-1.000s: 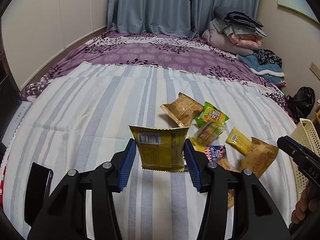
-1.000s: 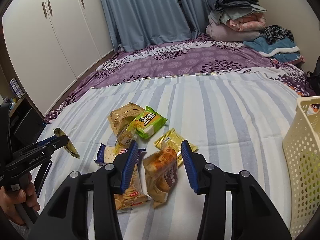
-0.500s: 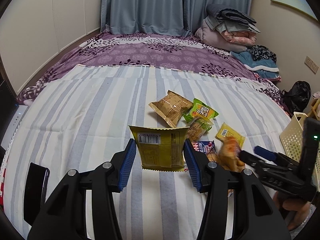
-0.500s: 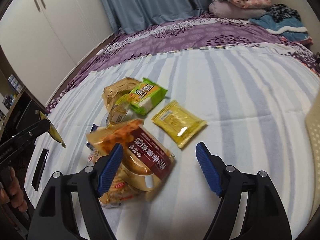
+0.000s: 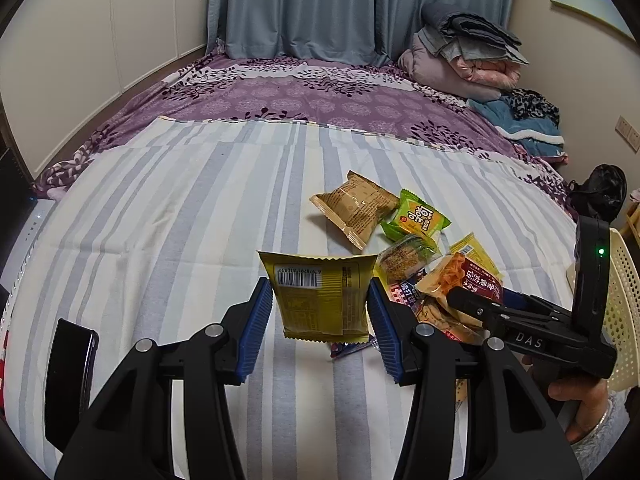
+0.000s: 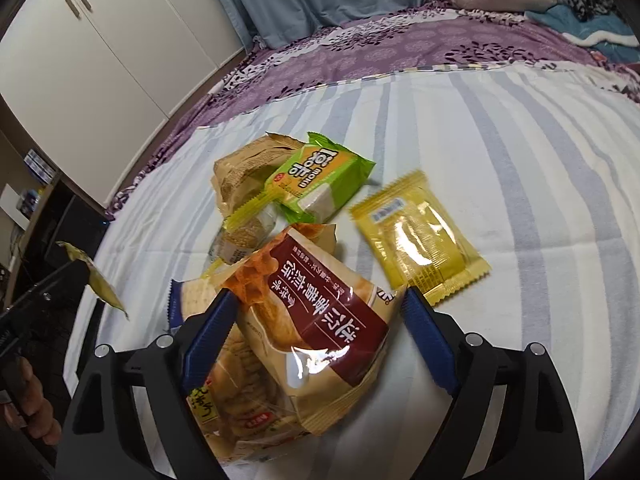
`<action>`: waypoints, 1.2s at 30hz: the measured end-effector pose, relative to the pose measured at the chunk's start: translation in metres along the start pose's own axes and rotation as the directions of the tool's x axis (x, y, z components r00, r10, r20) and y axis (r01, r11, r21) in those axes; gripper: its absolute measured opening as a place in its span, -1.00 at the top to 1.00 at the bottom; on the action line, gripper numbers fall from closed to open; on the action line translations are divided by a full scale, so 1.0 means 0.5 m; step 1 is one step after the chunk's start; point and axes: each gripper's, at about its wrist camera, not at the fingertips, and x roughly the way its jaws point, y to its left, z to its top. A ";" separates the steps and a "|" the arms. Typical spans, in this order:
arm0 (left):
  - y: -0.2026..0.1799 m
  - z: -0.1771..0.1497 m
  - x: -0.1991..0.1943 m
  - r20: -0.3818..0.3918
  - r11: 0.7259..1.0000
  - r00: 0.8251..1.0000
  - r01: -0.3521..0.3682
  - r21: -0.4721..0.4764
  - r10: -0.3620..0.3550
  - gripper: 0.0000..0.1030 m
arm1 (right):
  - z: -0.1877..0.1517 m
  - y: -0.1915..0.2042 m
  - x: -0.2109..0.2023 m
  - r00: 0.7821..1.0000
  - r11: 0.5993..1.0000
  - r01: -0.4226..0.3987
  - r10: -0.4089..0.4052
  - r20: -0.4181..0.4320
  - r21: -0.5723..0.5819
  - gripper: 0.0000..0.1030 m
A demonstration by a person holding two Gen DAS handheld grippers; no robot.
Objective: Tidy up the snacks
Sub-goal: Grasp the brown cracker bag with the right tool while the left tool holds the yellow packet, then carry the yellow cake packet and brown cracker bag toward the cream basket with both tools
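My left gripper is shut on a yellow snack packet, barcode side up, held above the striped bed sheet. My right gripper has its jaws around a red-and-tan snack bag, touching both sides. That bag shows in the left wrist view with the right gripper on it. Other snacks lie in a pile: a tan packet, a green packet, a yellow packet and a cracker pack.
A cream perforated basket stands at the bed's right edge. A black phone lies on the sheet at the left. Folded blankets are piled at the far end. White wardrobes line the left wall.
My right gripper moved down over the red-and-tan bag, opened wide and closed onto it. My left gripper kept holding the yellow packet with little movement.
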 end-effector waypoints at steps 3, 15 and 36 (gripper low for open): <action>0.002 0.000 0.003 -0.003 1.000 1.000 0.000 0.000 0.000 0.03 | 0.004 0.008 0.006 1.000 0.999 -0.017 0.017 -0.008 -0.027 -0.80; 0.005 0.005 0.015 -0.008 1.000 1.000 -0.006 -0.003 0.006 0.03 | 0.015 0.036 0.039 0.998 0.990 0.061 -0.063 -0.017 -0.130 -0.73; -0.032 0.007 -0.031 0.033 0.999 0.999 0.020 0.034 -0.022 0.03 | -0.006 0.008 -0.123 0.984 0.992 0.110 -0.100 0.144 -0.063 0.02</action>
